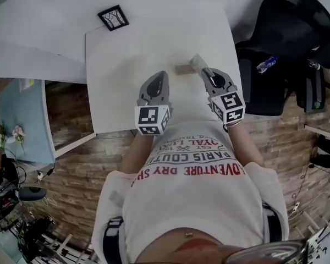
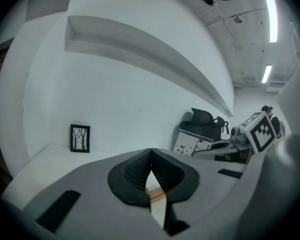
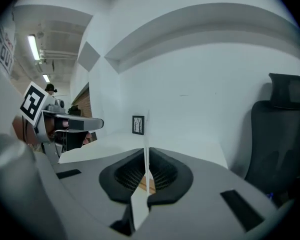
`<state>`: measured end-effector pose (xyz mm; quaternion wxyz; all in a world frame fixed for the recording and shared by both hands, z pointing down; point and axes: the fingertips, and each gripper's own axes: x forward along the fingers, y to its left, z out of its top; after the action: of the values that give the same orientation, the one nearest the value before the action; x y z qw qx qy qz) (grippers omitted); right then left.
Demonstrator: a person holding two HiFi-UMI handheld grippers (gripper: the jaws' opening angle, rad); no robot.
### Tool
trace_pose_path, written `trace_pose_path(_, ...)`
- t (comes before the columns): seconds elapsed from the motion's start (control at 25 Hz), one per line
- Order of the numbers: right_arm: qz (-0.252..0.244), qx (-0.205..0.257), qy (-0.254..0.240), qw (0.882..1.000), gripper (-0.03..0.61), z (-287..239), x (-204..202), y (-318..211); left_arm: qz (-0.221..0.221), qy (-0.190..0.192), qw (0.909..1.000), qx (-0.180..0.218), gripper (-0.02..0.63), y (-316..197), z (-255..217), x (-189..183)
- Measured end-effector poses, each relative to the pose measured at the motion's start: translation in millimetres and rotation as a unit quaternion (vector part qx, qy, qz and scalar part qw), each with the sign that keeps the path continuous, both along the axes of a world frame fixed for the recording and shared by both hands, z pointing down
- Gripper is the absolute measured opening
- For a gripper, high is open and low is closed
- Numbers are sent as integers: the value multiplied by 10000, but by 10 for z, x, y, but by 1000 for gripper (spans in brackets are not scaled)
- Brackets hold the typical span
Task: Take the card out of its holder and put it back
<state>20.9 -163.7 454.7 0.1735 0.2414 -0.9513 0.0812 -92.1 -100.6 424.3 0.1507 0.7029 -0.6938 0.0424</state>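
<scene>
Card (image 1: 197,62) is noted out of the wooden holder (image 1: 182,69). It is pinched edge-on in the closed jaws of the right gripper (image 3: 146,156), at about 2 o'clock of the holder. The holder is seen on the white surface (image 1: 121,81), at 1 o'clock of the left gripper (image 1: 160,76), whose jaws are pressed together with nothing held. Removal is judged done; reinsertion remains.

I read print only on the shirt (image 1: 193,172), upside down in the head view: "PARIS COUTU" in dark letters, and beneath it on the shirt, in red, "ADVENTURE DRY SH". The smaller lines above these are too blurred to read.
</scene>
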Motion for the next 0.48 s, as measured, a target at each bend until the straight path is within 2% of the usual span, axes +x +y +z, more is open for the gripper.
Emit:
trace_pose_path(0.24, 286, -183, 13, 9994, 35, 86, 37, 76, 45, -95, 9999, -21, 25, 40, 19, -7)
trace_pose_path(0.48, 138, -92, -16, 9999, 35, 65, -12, 98, 109, -66, 9999, 75, 25, 21, 1, 1)
